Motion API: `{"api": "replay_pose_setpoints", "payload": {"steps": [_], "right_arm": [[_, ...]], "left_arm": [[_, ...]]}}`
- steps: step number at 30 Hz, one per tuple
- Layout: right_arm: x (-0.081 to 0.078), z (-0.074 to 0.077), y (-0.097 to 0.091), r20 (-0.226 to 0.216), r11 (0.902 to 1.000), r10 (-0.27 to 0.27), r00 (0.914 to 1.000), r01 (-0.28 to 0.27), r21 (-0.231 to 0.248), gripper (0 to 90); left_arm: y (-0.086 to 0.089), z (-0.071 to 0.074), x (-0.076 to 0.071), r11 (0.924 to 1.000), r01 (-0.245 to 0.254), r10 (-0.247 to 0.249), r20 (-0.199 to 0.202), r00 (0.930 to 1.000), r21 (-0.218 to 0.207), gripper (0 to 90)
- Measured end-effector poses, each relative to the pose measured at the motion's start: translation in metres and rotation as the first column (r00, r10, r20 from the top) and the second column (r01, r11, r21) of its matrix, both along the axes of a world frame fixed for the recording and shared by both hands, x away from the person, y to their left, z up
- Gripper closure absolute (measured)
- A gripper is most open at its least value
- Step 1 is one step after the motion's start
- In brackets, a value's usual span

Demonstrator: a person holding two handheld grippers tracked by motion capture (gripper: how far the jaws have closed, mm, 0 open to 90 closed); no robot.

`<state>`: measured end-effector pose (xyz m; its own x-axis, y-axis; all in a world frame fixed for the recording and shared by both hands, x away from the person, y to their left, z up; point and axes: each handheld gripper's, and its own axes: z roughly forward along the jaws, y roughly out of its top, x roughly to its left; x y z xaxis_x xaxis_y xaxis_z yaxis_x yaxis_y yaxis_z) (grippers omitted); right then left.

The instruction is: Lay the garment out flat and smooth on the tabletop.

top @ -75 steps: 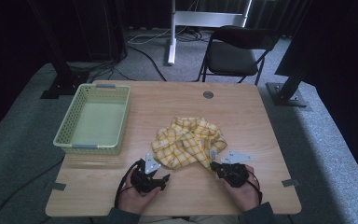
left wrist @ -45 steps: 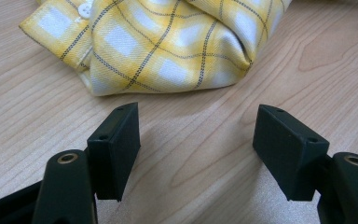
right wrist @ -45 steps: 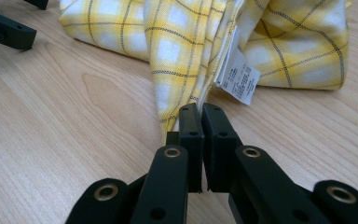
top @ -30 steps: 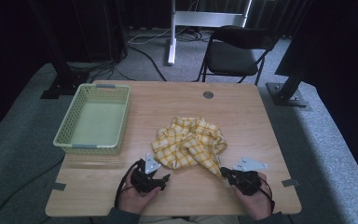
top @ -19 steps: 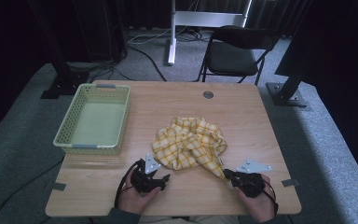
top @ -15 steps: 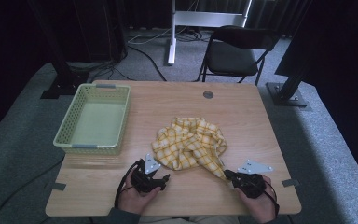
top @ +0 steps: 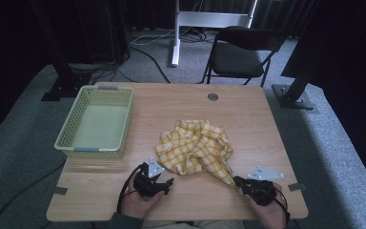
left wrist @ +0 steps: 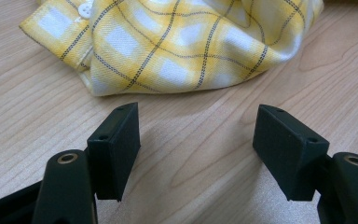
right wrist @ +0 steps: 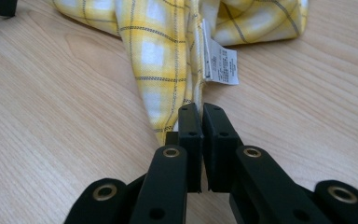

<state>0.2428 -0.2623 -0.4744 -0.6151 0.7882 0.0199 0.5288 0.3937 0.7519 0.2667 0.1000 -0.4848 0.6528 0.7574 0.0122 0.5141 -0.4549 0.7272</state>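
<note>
Two claws are mine. My right claw [right wrist: 201,116] is pressed closed on a stretched corner of the shirt [top: 193,147], soft yellow checked cloth crumpled mid-surface [top: 181,102]. Its white label [right wrist: 221,58] has tiny print I cannot read. My left claw [left wrist: 200,140] stands wide apart, holding nothing, near the shirt hem. Beside: a green plastic mesh basket [top: 66,138].

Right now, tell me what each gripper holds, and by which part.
The right gripper pinches the yellow checked shirt by a pulled-out edge near its label. The left gripper is open, holding nothing.
</note>
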Motion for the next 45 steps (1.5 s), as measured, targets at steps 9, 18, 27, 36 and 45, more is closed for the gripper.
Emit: {"api": "replay_pose_setpoints", "payload": {"steps": [9, 18, 27, 36, 45], "right_arm": [[-0.005, -0.002, -0.007, -0.011, 0.9999, -0.015, 0.9998, 0.014, -0.002, 86.3], [-0.011, -0.004, -0.017, -0.014, 0.9993, -0.038, 0.9992, 0.038, -0.002, 86.2], [-0.014, -0.005, -0.028, -0.018, 0.9978, -0.067, 0.9976, 0.067, 0.002, 86.2], [-0.015, -0.002, -0.031, -0.008, 0.9972, -0.074, 0.9972, 0.074, 0.008, 81.6], [-0.001, 0.013, -0.010, 0.057, 0.9995, -0.023, 0.9981, 0.021, 0.024, 73.5]], "left_arm": [[0.000, 0.000, 0.000, 1.0000, 0.000, 0.000, 0.000, 1.0000, 0.000, 32.5], [0.000, 0.000, 0.000, 1.0000, 0.000, 0.000, 0.000, 1.0000, 0.000, 32.5], [0.000, 0.000, 0.000, 1.0000, 0.000, 0.000, 0.000, 1.0000, 0.000, 32.5], [0.000, 0.000, 0.000, 1.0000, 0.000, 0.000, 0.000, 1.0000, 0.000, 32.5], [0.000, 0.000, 0.000, 1.0000, 0.000, 0.000, 0.000, 1.0000, 0.000, 32.5]]}}
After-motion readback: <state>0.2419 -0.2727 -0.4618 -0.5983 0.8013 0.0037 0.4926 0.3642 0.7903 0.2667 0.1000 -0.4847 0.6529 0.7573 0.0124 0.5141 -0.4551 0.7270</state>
